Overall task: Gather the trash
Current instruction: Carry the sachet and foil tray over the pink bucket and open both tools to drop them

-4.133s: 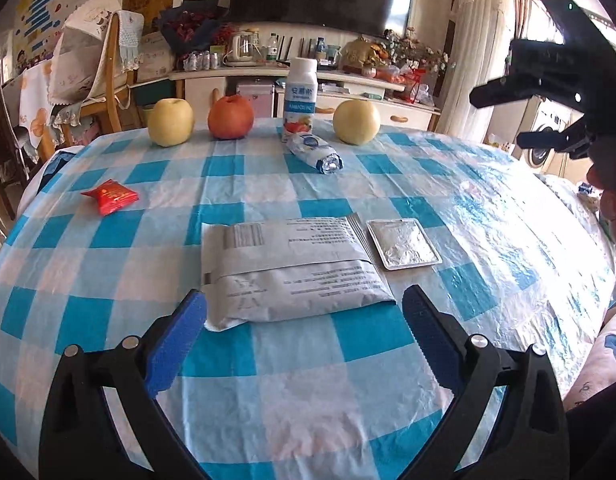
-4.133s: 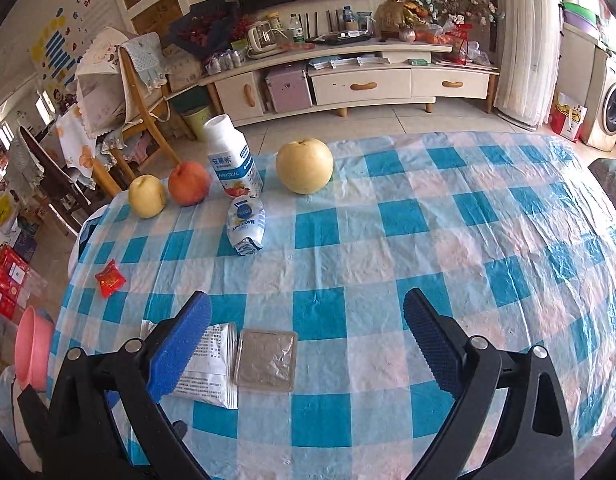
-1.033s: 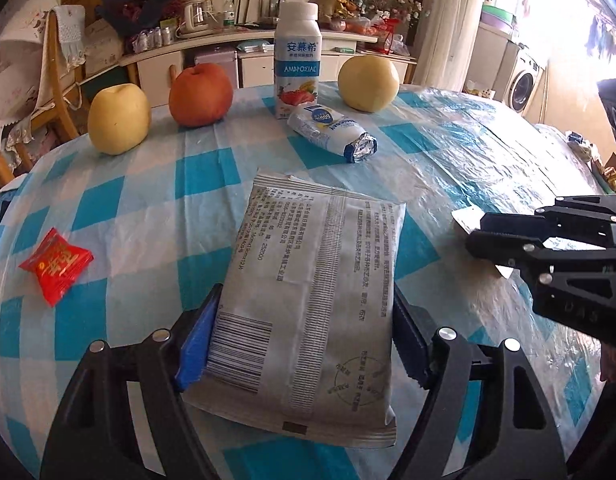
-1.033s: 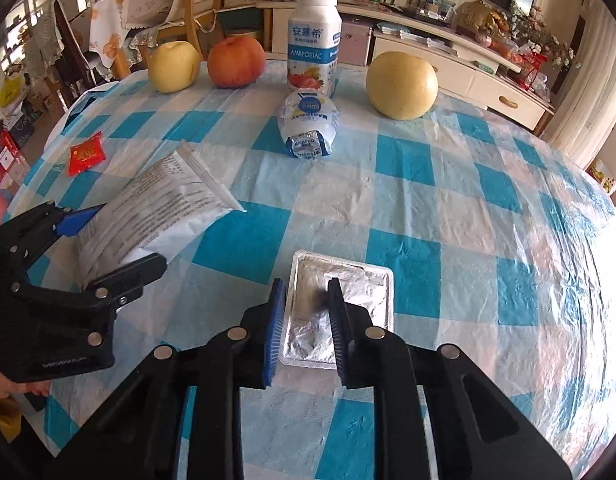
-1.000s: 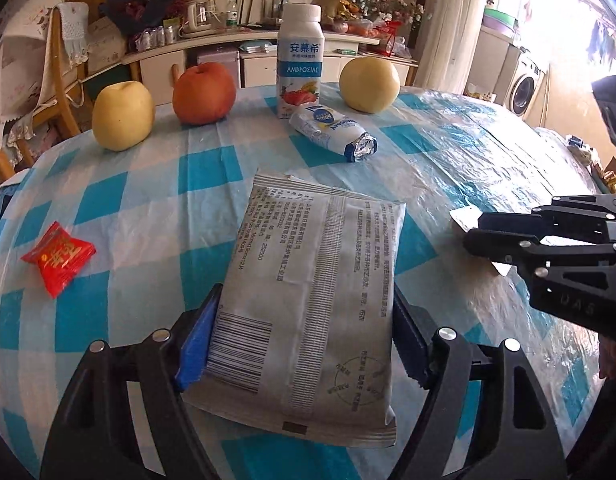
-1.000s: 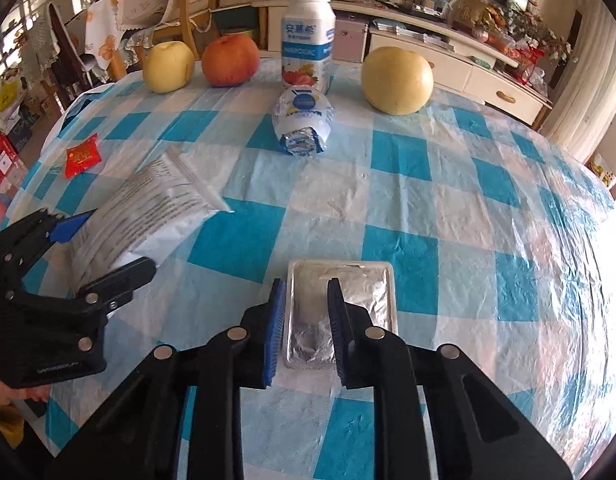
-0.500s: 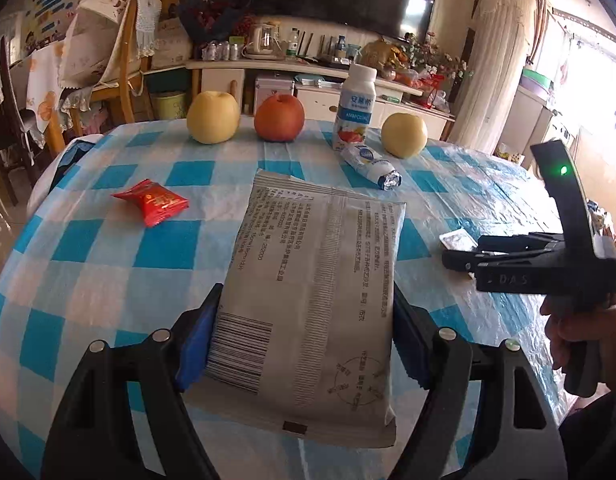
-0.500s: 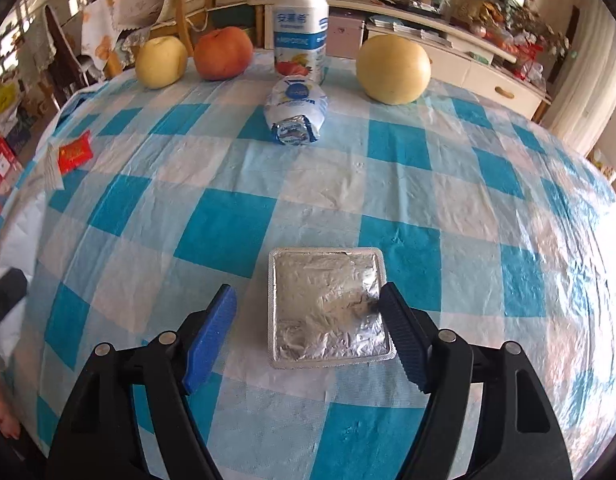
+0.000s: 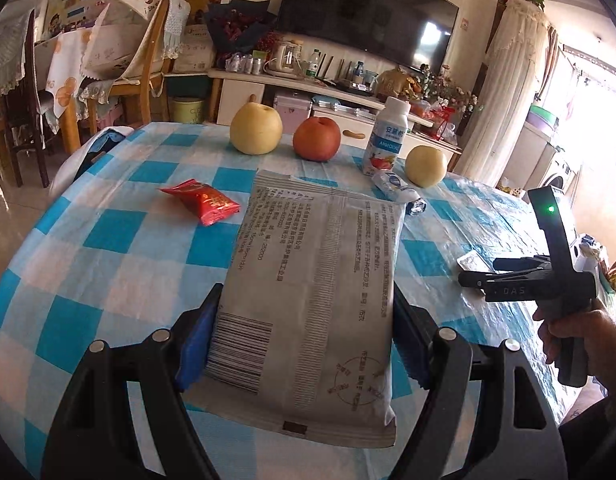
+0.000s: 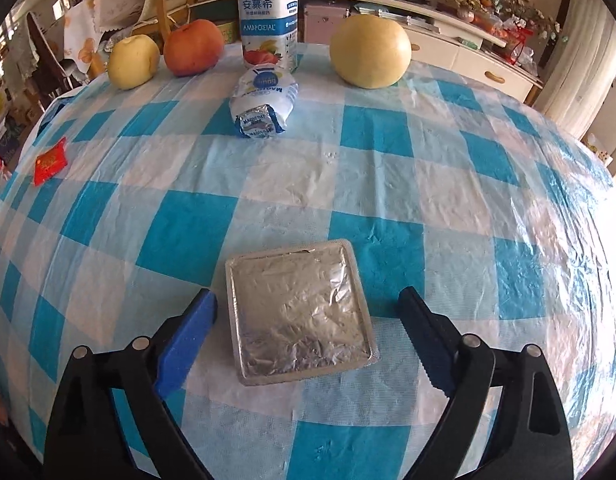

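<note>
We see the left gripper (image 9: 303,340) clamping the grey packet (image 9: 312,292) at lower centre; the right gripper (image 10: 308,328), jaws opening, straddles the foil tray (image 10: 297,310) untouched.

pears (image 10: 370,51) 2 | apple (image 10: 193,47) 1 | bottle (image 10: 269,14) 1 | wrappers (image 10: 263,106) 3 | foil pack (image 10: 299,310) 1
</note>
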The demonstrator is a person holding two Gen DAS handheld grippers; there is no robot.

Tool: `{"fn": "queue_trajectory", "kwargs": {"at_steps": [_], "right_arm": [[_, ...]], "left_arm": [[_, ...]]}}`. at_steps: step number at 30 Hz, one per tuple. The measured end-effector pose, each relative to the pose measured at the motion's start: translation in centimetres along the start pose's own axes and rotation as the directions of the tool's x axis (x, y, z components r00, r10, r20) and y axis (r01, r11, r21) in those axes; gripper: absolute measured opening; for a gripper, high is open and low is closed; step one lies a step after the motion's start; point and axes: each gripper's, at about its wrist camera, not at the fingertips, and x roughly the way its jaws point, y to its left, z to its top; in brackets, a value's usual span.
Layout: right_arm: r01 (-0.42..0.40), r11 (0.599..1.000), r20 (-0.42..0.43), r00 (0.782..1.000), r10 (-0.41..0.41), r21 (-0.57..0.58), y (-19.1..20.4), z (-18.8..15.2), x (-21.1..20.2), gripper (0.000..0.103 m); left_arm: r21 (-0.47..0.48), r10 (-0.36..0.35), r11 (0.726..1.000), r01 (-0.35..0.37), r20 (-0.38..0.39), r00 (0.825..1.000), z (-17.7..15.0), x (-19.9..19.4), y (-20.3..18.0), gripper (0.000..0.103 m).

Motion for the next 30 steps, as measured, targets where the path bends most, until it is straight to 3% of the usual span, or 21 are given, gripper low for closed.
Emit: {"fn": "queue_trajectory", "kwargs": {"at_steps": [1,3,12,19,25,30], "right_arm": [[-0.005,1.000,0.005,1.000,0.005,-0.007,0.2,0.0,-0.1,0.084],[-0.015,1.000,0.013,1.000,0.015,-0.024,0.8,0.1,-0.5,0.066],[-0.054,0.999,0.022,0.998,0.054,-0.006,3.5,0.1,-0.8,0.065],[-0.111,0.993,0.086,0.990,0.113,-0.026,7.5,1.0,-3.2,0.065],[-0.207,0.972,0.150,0.964,0.222,-0.106,13.1,1.3,-6.6,0.065],[-0.309,0.934,0.173,0.925,0.339,-0.178,18.0,1.6,-9.4,0.065]], "left_arm": [[-0.015,-0.001,1.000,0.001,-0.001,1.000,0.0,0.1,0.5,0.077],[-0.032,0.000,1.000,0.000,0.003,1.000,0.1,0.1,1.3,0.077],[-0.124,-0.007,0.992,0.013,0.050,0.999,0.9,-1.3,4.9,0.077],[-0.140,0.012,0.990,0.002,0.097,0.995,1.2,-2.7,6.3,0.077],[-0.171,0.047,0.985,-0.019,0.162,0.986,1.5,-4.8,7.6,0.077],[-0.234,0.114,0.971,-0.057,0.237,0.965,1.8,-7.2,9.5,0.077]]}}
